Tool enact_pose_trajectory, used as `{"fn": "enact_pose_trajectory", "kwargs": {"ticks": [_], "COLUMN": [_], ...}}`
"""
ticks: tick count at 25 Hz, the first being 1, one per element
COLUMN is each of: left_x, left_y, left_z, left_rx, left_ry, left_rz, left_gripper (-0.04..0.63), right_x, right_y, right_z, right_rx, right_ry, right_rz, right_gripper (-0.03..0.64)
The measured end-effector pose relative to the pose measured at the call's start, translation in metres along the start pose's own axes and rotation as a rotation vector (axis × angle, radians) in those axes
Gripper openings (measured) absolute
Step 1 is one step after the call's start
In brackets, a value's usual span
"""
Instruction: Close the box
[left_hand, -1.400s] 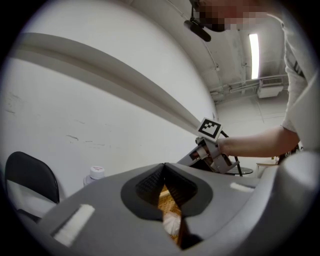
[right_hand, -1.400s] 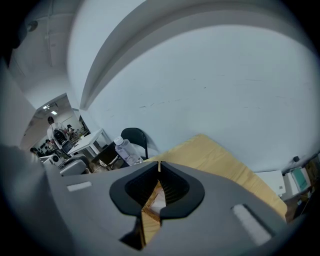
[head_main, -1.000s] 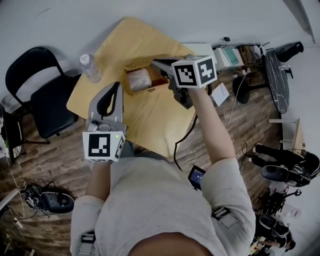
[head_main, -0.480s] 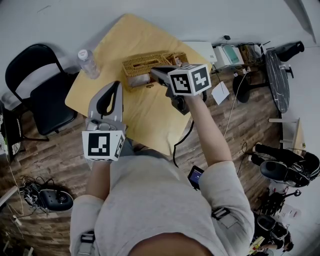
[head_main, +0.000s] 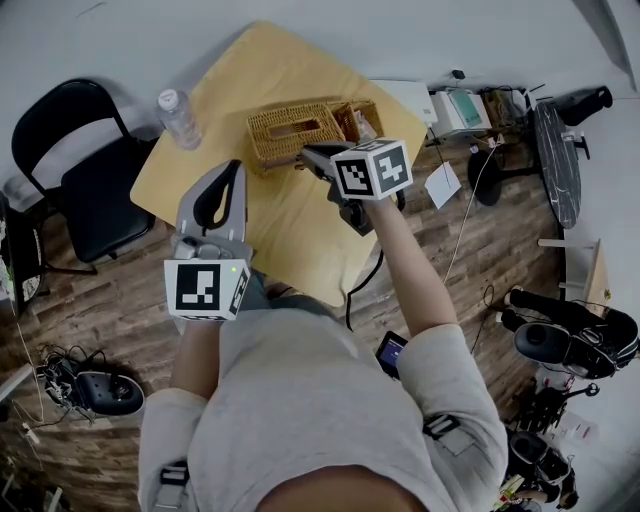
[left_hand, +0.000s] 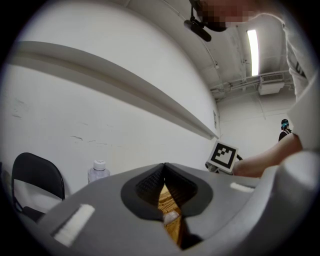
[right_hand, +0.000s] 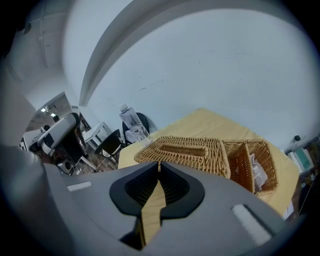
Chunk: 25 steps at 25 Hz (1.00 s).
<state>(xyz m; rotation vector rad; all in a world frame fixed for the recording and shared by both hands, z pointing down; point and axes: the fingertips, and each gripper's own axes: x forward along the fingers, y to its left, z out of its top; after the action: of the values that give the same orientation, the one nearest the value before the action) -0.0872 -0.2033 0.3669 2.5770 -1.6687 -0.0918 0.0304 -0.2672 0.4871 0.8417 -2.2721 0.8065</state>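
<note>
**Lid's down on the wicker box**

Since the frame a second back, the right hand-held gripper (head_main: 306, 153) has come lower and pulled a bit toward the near side of the worktop (head_main: 290, 235). The wicker box (head_main: 294, 131) has changed too. Back then it was open with something white showing inside. Now its woven lid, the one with the long slot in the middle, lies flat across the top.

The left hand-held gripper (head_main: 236, 168) is pretty much where it was, hanging over the near left part of the worktop, well apart from the box.

Where stuff is right now:
- The box sits toward the far side of the worktop, long side facing the person.
- A smaller open wicker basket (head_main: 358, 118) is right up against its right end. From the right gripper view there's something white (right_hand: 257, 172) lying in it, can't tell what.
- A clear plastic bottle (head_main: 179, 117) stands near the far left corner of the worktop, and a black chair (head_main: 60, 170) is on the floor just past that.

Grippers: the right one's jaws are together at the tips with nothing between them. It's angled down at the box's near side. From above the tip overlaps the box edge, but its own view shows the box out ahead of the jaws, so it looks clear of it. Its marker cube (head_main: 370, 168) sits over the front edge of the worktop. The left one's jaws are closed and empty as well. You just see a sliver of wicker and a white bit through the slit behind the tips.
</note>
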Motion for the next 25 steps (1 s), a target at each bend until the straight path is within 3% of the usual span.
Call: {"fn": "enact_pose_trajectory", "kwargs": {"ticks": [25], "left_x": [-0.004], "left_y": [0.005], "left_z": [-0.011], "left_rx": [0.002], "left_ry": [0.028], "left_rz": [0.023], "left_gripper": [0.058], "right_x": [0.033], "right_y": [-0.019], "right_z": [-0.049], "right_rx": [0.059], "right_ry": [0.055], "right_rz": [-0.036], "right_gripper": [0.018]}}
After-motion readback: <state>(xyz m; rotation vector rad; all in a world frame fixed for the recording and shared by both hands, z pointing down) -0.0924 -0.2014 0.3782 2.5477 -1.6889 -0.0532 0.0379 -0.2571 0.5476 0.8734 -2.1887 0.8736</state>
